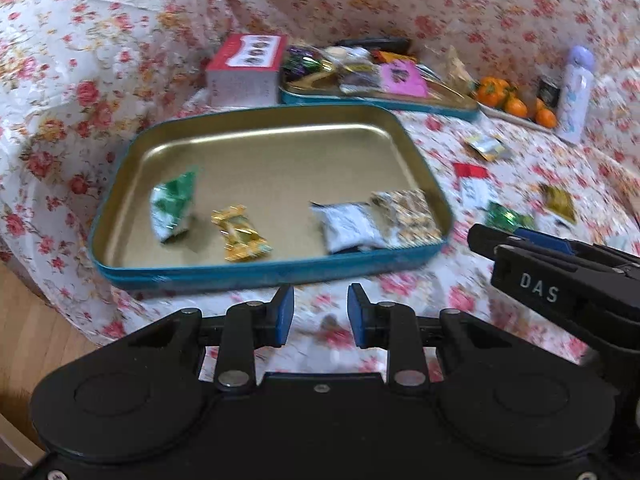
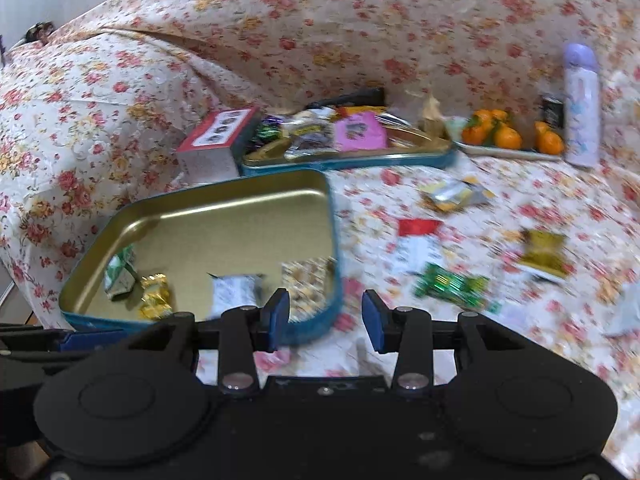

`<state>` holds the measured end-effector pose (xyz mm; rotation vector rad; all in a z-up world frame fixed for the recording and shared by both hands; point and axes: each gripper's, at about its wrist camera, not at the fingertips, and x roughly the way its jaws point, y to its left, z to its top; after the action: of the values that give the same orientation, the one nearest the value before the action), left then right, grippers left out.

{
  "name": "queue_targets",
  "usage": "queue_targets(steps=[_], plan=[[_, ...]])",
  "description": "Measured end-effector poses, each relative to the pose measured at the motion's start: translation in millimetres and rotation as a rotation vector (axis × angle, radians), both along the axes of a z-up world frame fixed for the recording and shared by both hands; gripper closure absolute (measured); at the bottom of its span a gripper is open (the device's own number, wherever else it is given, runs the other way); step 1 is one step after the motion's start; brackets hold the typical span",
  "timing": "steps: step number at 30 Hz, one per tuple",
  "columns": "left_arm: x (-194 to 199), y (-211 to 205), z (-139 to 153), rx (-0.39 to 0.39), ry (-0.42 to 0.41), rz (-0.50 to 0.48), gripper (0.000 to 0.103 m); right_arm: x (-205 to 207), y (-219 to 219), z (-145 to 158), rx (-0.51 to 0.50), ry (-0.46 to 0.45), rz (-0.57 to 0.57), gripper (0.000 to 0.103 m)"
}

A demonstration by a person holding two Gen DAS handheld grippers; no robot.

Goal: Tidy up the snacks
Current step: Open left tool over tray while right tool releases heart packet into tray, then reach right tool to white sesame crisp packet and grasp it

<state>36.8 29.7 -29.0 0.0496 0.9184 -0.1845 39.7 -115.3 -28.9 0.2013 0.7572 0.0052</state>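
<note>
A blue tin tray with a gold inside [image 1: 132, 152] [image 2: 188, 200] lies on the floral cloth. It holds a green-white packet [image 1: 174, 206] [image 2: 120, 272], a gold candy [image 1: 240, 234] [image 2: 156, 296], a white packet [image 1: 346, 226] [image 2: 234, 290] and a patterned packet [image 1: 408, 212] [image 2: 308, 280]. Loose snacks lie to its right: a green candy [image 2: 452, 284] [image 1: 508, 216], a red-white packet [image 2: 418, 240] [image 1: 474, 182], a gold packet [image 2: 546, 252] [image 1: 558, 200] and a yellow packet [image 2: 452, 194] [image 1: 486, 146]. My left gripper [image 1: 320, 310] is open and empty in front of the tray. My right gripper [image 2: 326, 314] is open and empty by the tray's right corner; it also shows in the left wrist view [image 1: 520, 244].
A second blue tin [image 1: 400, 102] [image 2: 360, 158] full of snacks sits behind, with a red-white box [image 1: 246, 68] [image 2: 216, 140] to its left. A plate of oranges [image 1: 516, 106] [image 2: 508, 136], a dark can [image 2: 554, 114] and a lilac bottle [image 1: 576, 92] [image 2: 582, 104] stand at the right. Wooden floor [image 1: 36, 320] lies lower left.
</note>
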Motion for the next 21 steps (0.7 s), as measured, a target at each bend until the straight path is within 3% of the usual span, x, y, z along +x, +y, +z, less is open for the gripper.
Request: queue_targets(steps=[13,21], plan=[[-16,-90,-5,0.074,-0.015,-0.192,0.065,-48,-101,-19,0.014,0.043,-0.249,0.06],[-6,-133,-16,0.12,-0.028,-0.243,0.065,-56,-161,-23,0.062,0.03,-0.425,0.06]])
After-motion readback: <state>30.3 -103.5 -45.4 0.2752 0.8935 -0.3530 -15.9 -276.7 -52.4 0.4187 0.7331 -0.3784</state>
